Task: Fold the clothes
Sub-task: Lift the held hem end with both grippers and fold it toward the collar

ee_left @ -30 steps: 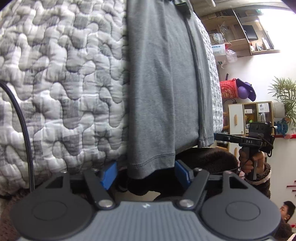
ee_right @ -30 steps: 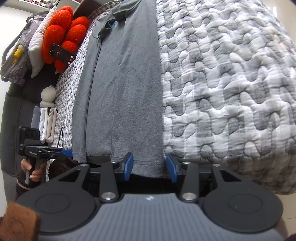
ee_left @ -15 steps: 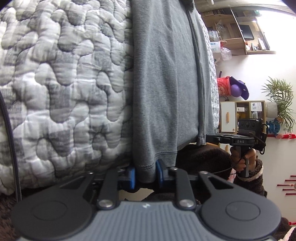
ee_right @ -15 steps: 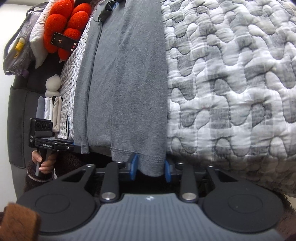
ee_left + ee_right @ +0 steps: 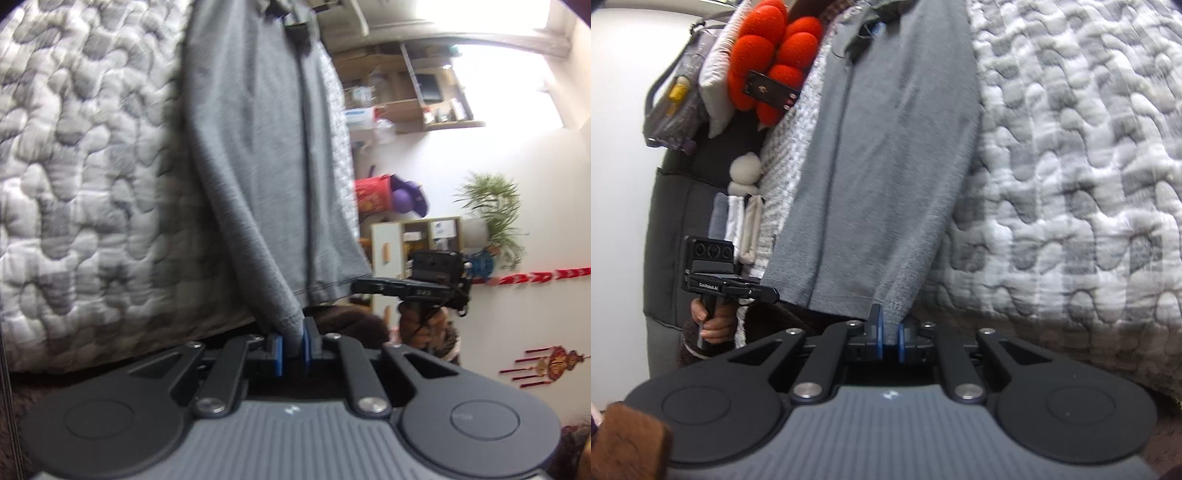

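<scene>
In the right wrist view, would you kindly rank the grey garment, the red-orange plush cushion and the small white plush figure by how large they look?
1. grey garment, largest by far
2. red-orange plush cushion
3. small white plush figure, smallest

The garment lies nearest the camera, which exaggerates it.

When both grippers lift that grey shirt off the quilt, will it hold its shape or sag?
Likely sag: the grey shirt already bunches into a narrow fold where the left gripper pinches its hem. It probably drags on the textured quilt. The right gripper holds another corner, so the middle may droop.

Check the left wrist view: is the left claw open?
No, the left claw is shut on the hem of the grey shirt, pinching it between its blue pads.
</scene>
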A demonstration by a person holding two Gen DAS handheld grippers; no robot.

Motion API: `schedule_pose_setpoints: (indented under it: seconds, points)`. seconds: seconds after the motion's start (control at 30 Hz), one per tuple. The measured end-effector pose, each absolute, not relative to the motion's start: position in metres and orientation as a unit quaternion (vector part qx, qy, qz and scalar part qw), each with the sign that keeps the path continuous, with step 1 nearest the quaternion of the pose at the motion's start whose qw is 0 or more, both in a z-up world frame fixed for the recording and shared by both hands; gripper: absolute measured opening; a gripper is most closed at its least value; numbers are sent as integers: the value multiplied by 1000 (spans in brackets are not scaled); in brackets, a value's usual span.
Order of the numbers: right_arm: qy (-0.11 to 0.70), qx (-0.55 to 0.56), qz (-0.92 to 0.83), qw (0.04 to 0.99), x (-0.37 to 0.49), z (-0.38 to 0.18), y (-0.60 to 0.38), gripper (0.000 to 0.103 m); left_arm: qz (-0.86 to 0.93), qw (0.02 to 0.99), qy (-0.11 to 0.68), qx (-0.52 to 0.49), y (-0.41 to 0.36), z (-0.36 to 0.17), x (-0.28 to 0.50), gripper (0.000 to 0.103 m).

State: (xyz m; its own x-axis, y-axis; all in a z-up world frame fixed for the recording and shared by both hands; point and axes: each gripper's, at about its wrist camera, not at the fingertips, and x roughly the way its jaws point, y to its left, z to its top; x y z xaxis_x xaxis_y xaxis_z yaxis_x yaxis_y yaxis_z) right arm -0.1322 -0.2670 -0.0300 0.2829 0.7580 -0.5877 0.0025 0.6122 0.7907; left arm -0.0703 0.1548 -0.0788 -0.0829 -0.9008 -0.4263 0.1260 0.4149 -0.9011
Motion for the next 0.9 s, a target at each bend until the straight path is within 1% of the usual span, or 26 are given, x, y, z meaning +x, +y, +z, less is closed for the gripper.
schedule_pose_setpoints:
  seconds: [0.2, 0.43, 0.57, 0.77, 0.83, 0.87, 0.9]
  points:
    - [476, 387, 276, 740, -118, -10, -272, 10, -440, 613, 536, -379, 161, -62, -59, 10]
    - [417, 416, 253, 768, -76, -3, -281, 10, -397, 653, 485, -424, 162, -53, -16, 10]
    - [401, 437, 231, 771, -48, -12, -294, 10, -367, 670, 481, -430, 156, -55, 12, 10]
    - [404, 463, 205, 762, -15, -40, -304, 10, -331, 679, 482, -443, 151, -68, 46, 10]
    - [407, 475, 199, 755, -9, -51, -306, 13, -325, 679, 479, -452, 151, -73, 51, 10]
    - [408, 480, 196, 752, -9, -57, -308, 17, -323, 681, 475, -455, 152, -75, 52, 12]
    - [409, 484, 193, 749, -8, -62, -310, 17, -322, 683, 469, -457, 154, -76, 52, 19]
